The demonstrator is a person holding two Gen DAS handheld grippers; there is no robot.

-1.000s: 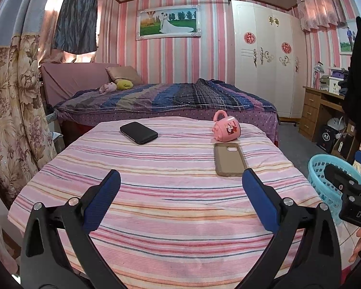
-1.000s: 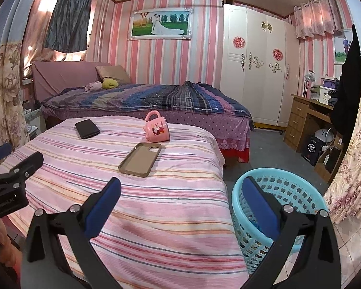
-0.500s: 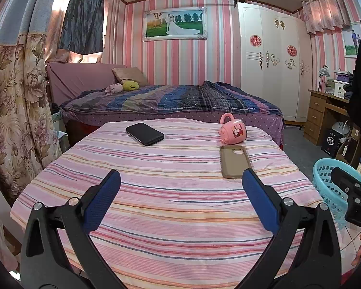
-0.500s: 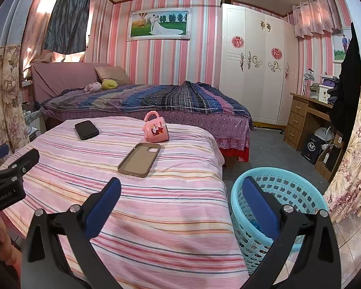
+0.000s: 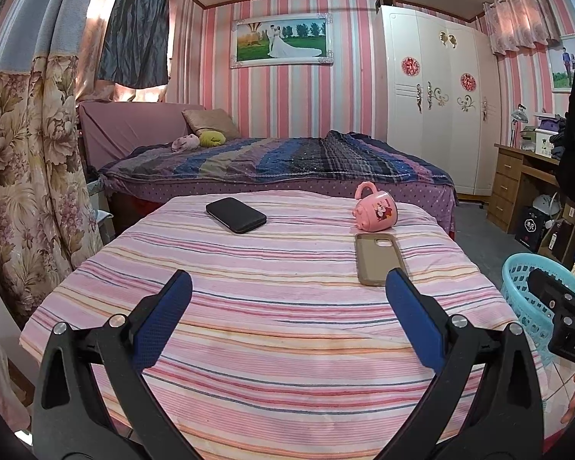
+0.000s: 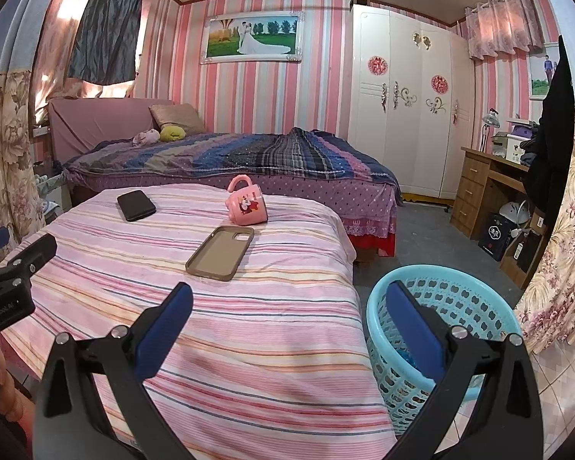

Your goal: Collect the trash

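Note:
A turquoise plastic basket stands on the floor right of the striped table; its rim also shows in the left wrist view. Something blue lies inside the basket, partly hidden. My left gripper hangs open over the near part of the striped cloth, holding nothing. My right gripper is open too, one finger over the cloth, the other over the basket. On the cloth lie a black phone, a pink mug on its side and a tan phone case.
A bed with a dark striped cover stands behind the table. A white wardrobe and a wooden desk line the right side. Floral curtains hang at the left. Grey floor lies between bed and desk.
Both views have tilted up slightly and drawn back a little from the table. Both grippers stay open and the objects on the cloth have not moved.

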